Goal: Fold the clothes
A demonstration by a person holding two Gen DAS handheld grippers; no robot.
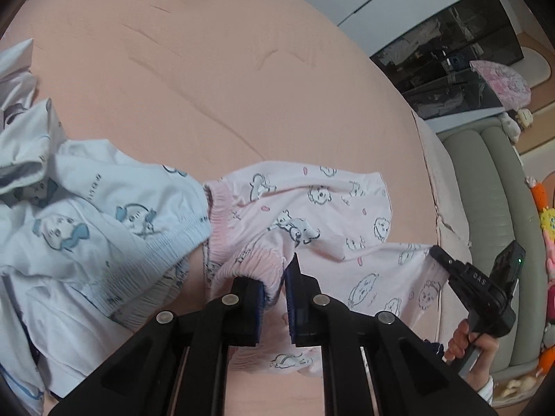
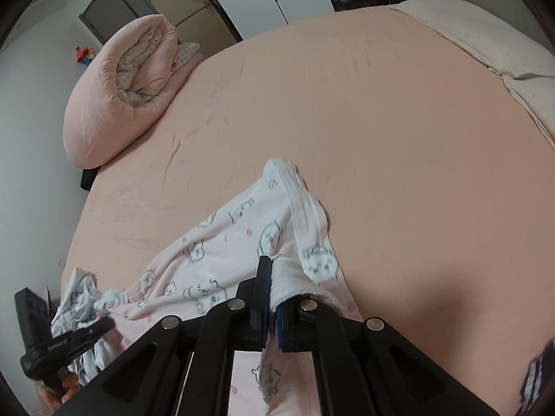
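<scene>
Over at the left edge of your left wrist view there's a blue pile [image 1: 79,215] of rumpled clothes, and its ribbed band overlaps the waistband of the pink pants [image 1: 312,215] lying crumpled across the middle of the bed [image 1: 225,79]. That overlap is your first risk, I reckon: lift the pink pair and the blue stuff may drag along with it.

Your left tongs [image 1: 275,298] at bottom centre are narrowed down on the pink elastic waistband. There's still a small gap between the pads with the gathered band bunched in it, so the hold looks partial. Elastic is springy and thick there, so a quick tug could pop it out.

Further right in that view, your right tongs [image 1: 437,254] are at the far hem of the pink pants, with your hand [image 1: 468,343] on the grip at lower right. From the right wrist view those tongs [image 2: 272,291] are pinched nearly closed on a white cuff edge.

The pants aren't flat; they sag between the two holds with wrinkles and a fold-over near the upper middle of the right view. If you fold from this shape, you'd probably trap creases. Pulling the two ends apart too hard could also yank the cuff free, since only a thin edge sits in the right tongs.
</scene>
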